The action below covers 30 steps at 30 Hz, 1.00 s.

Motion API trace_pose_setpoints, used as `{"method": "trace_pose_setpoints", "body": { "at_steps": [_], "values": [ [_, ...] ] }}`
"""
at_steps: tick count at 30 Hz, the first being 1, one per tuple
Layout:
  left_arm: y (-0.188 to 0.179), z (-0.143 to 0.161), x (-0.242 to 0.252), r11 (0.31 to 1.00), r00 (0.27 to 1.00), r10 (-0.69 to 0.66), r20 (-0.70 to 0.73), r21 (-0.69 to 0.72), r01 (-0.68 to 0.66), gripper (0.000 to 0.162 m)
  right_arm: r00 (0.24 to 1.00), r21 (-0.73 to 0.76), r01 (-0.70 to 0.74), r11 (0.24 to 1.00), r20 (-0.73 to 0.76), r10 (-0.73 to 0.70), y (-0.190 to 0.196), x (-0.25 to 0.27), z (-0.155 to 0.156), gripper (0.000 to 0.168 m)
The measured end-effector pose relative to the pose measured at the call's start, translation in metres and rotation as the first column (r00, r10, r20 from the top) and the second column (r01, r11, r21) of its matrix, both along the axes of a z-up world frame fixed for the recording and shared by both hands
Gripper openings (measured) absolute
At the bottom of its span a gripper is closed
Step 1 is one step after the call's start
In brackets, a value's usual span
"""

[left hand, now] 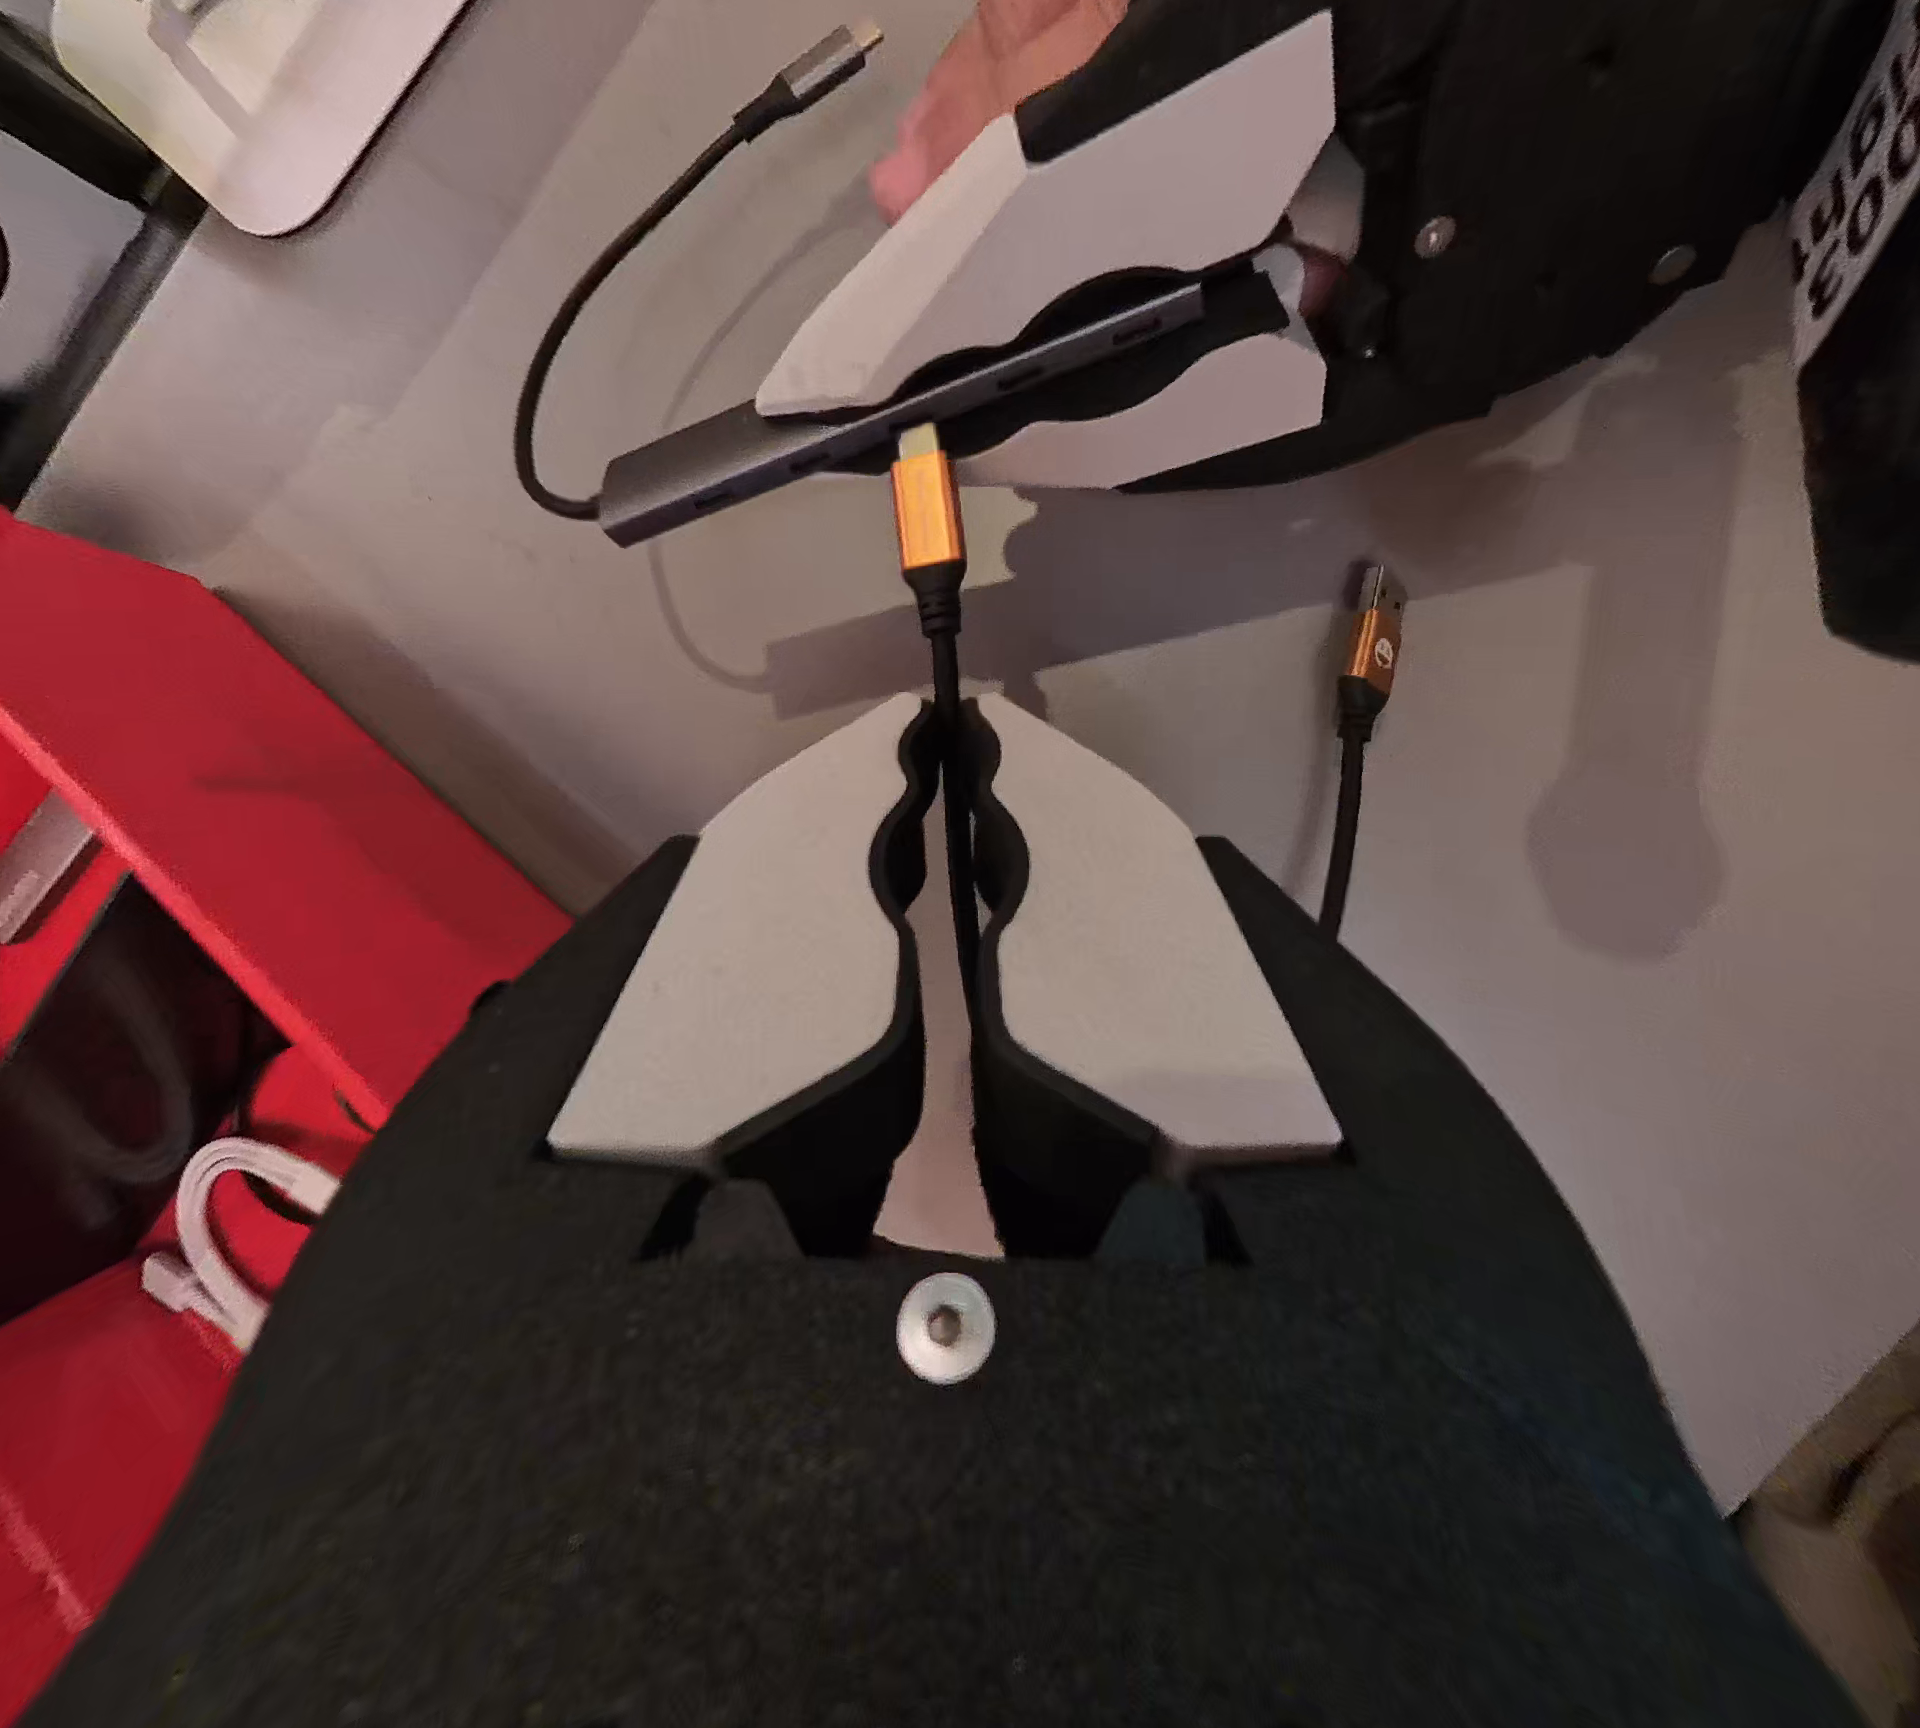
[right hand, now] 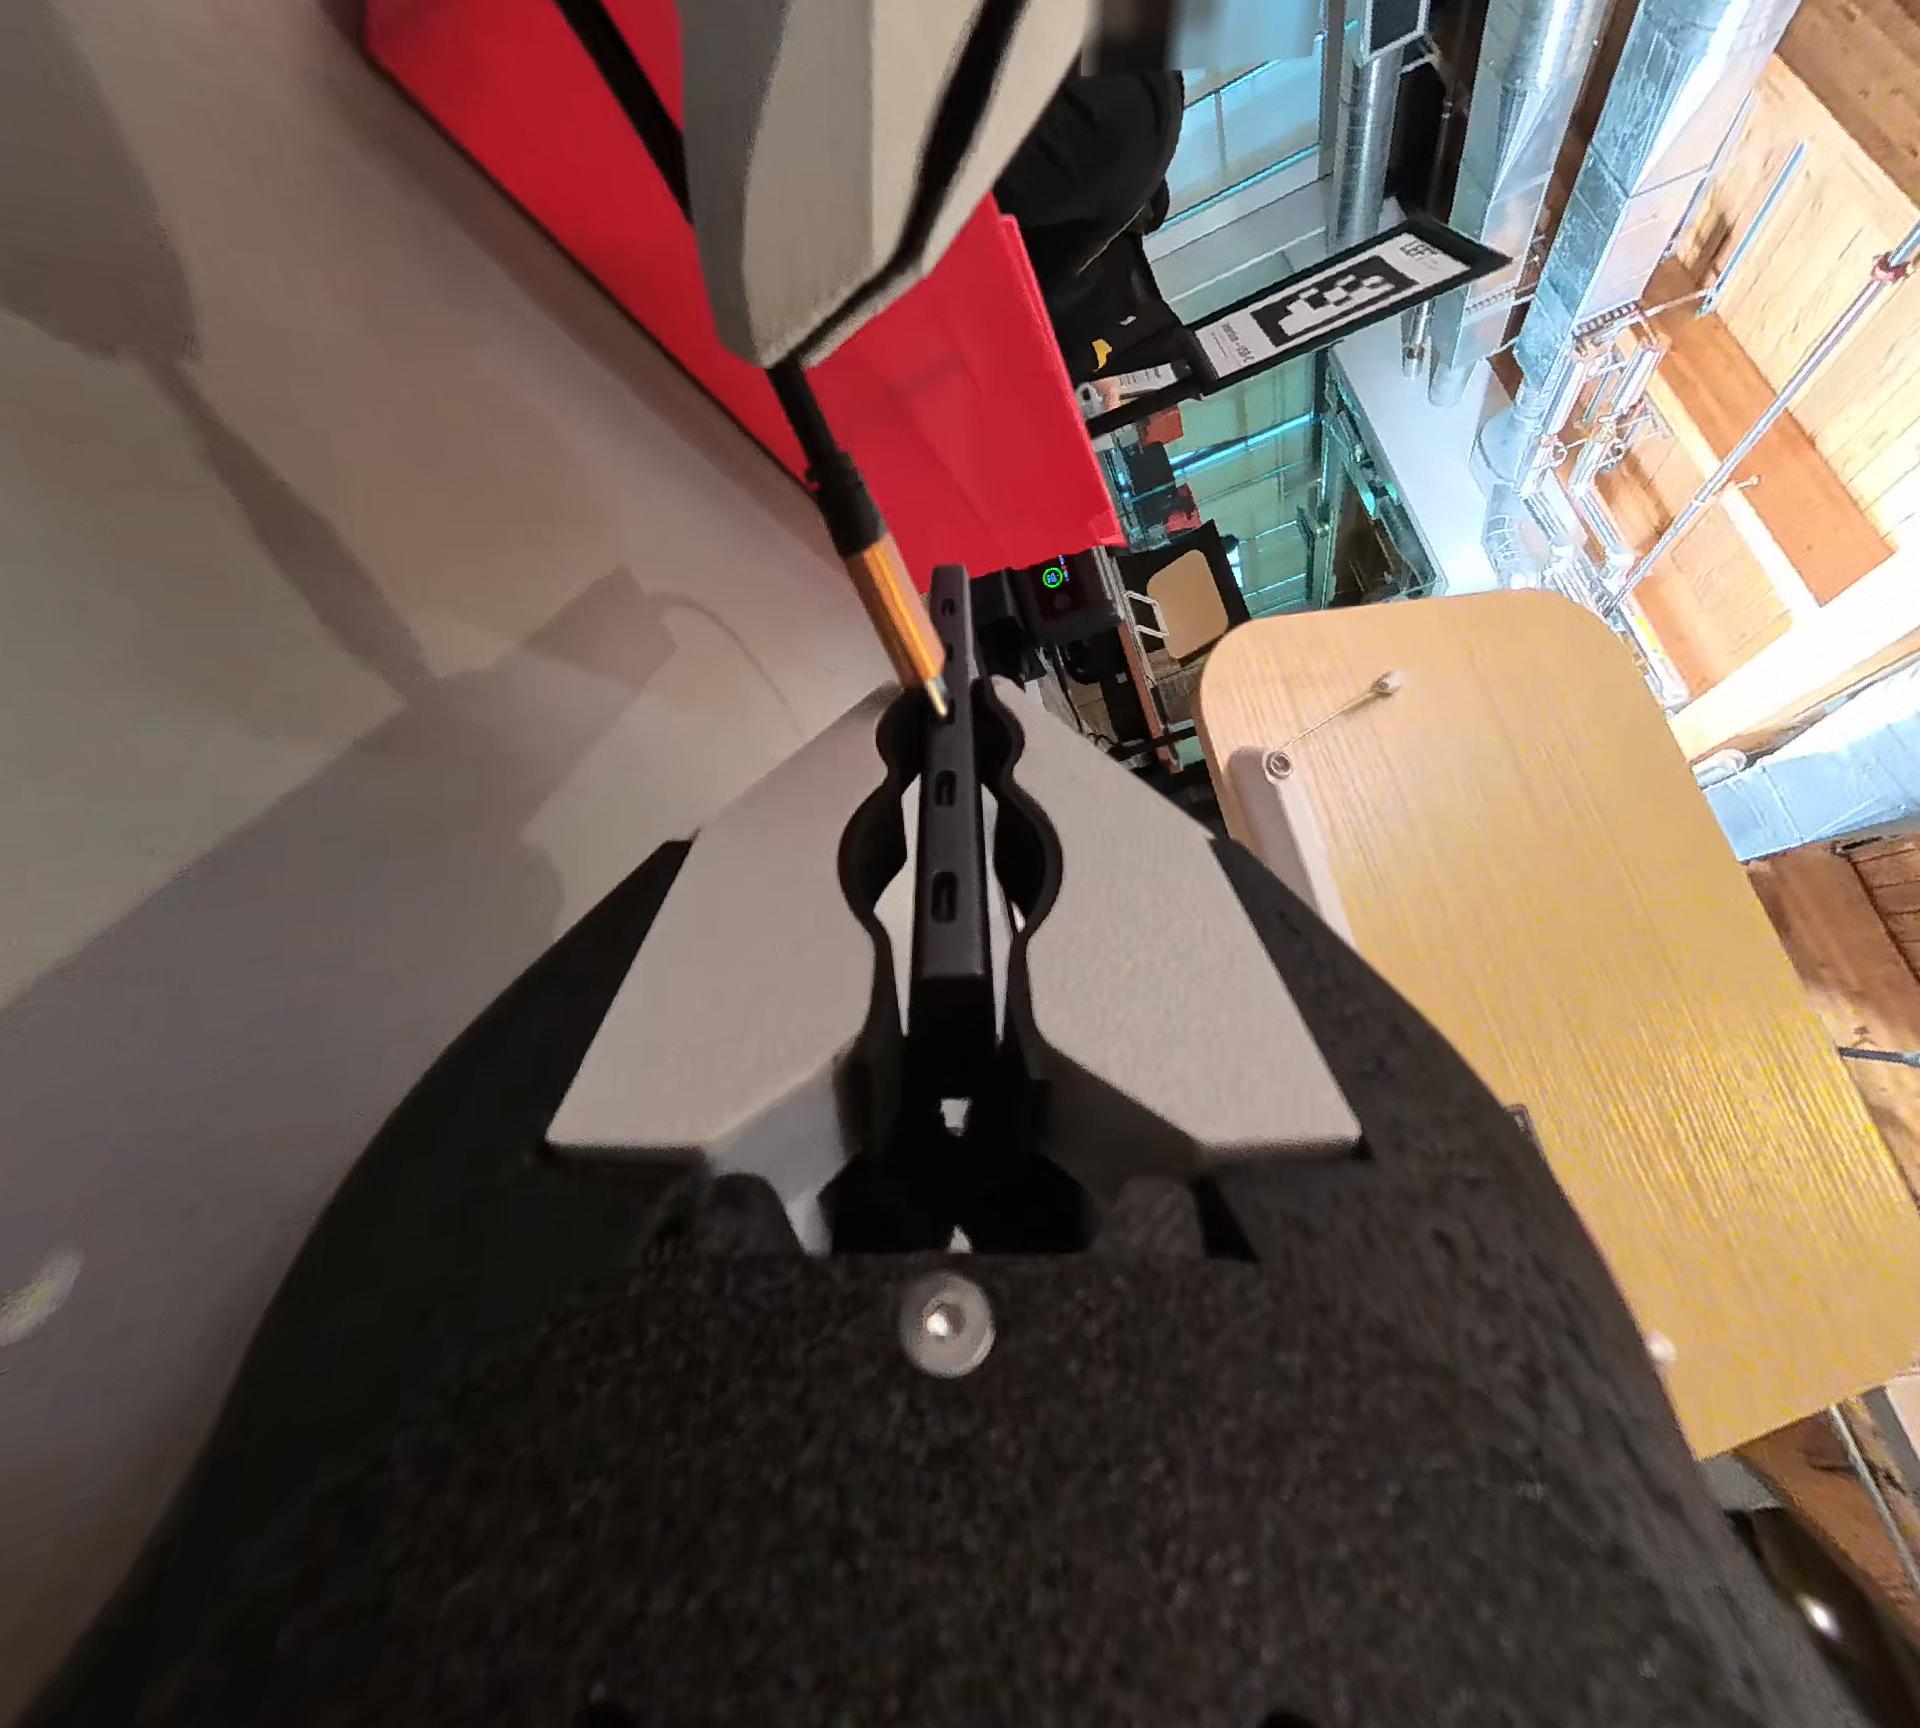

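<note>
Since the left gripper (left hand: pixel 948 712) only pinches the black cable (left hand: pixel 954 847) behind its orange plug (left hand: pixel 923 506), that plug can wobble, and it looks like it's meeting the grey hub (left hand: pixel 727 457) at a slant. Push like that and my guess is it jams or skids off the port. The right gripper (right hand: pixel 951 702) is clamped on the hub, held off the white table (left hand: pixel 1558 847); a hard shove might twist it loose. The hub's own lead (left hand: pixel 582 328) and the spare orange plug (left hand: pixel 1369 639) lie nearby.

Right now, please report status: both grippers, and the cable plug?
Left hand-held gripper shut on black cable. Right hand-held gripper shut on grey USB hub. Orange plug tip at hub port; nothing between.
</note>
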<state>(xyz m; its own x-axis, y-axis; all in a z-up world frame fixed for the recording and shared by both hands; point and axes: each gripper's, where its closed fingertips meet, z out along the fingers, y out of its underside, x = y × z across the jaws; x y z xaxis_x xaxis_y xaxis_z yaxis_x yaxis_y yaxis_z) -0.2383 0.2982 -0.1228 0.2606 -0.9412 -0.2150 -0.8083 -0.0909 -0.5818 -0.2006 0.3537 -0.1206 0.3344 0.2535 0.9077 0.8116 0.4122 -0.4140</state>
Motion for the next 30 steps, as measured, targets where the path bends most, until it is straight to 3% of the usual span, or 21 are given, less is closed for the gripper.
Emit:
{"method": "trace_pose_setpoints", "body": {
  "at_steps": [14, 27, 30],
  "values": [
    [0.0, -0.006, -0.002, 0.997, 0.999, 0.015, 0.035, -0.073, -0.012, 0.003, 0.997, 0.011, -0.004, 1.0, 0.083, 0.003, -0.001, -0.005, -0.01, 0.008],
    [0.0, 0.006, 0.007, 0.984, 0.979, 0.069, 0.192, -0.175, -0.035, 0.003, 0.996, -0.01, 0.001, 1.0, 0.087, 0.0, -0.001, -0.005, -0.014, 0.008],
    [0.004, 0.003, 0.006, 0.99, 0.98, 0.071, 0.184, -0.136, -0.046, 0.003, 0.999, -0.032, 0.009, 0.999, 0.037, -0.008, 0.0, -0.002, -0.01, 0.008]
  ]
}}
